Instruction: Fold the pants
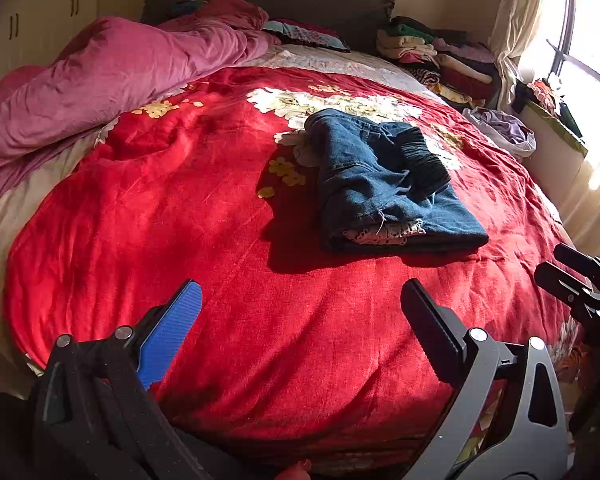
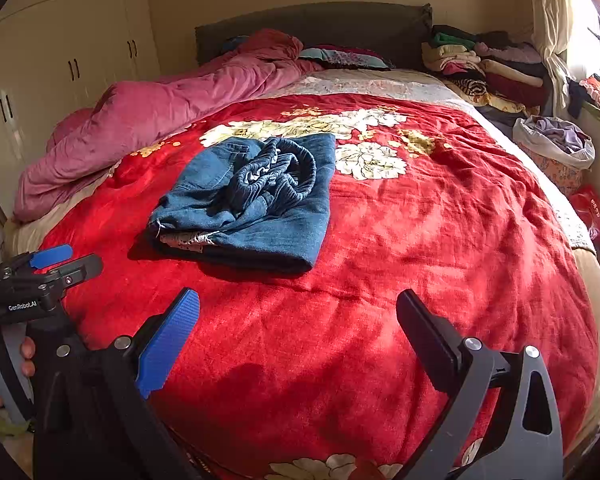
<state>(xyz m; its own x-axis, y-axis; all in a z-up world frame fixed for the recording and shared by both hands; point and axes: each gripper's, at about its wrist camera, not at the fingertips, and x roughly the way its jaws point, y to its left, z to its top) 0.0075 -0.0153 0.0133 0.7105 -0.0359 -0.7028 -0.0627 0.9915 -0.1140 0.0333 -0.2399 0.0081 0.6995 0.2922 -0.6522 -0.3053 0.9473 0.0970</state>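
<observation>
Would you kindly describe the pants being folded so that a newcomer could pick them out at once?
Start at the big bed covered by a red floral blanket. Near its middle, in front of the white flower print, lies a folded bundle of blue denim pants, its gathered elastic waistband bunched on top. Unlike the clothes stacked by the headboard, it lies alone on the red.

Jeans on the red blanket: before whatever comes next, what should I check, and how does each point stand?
1. Left hand-held gripper open, empty: ok.
2. Right hand-held gripper open, empty: ok.
3. Both clear of the jeans: ok.
4. Jeans folded into a compact bundle: ok.
5. Fold neat: not ok, elastic waistband bunched on top, pale lining showing at the near edge.
6. Red blanket bare around the jeans: ok.
</observation>
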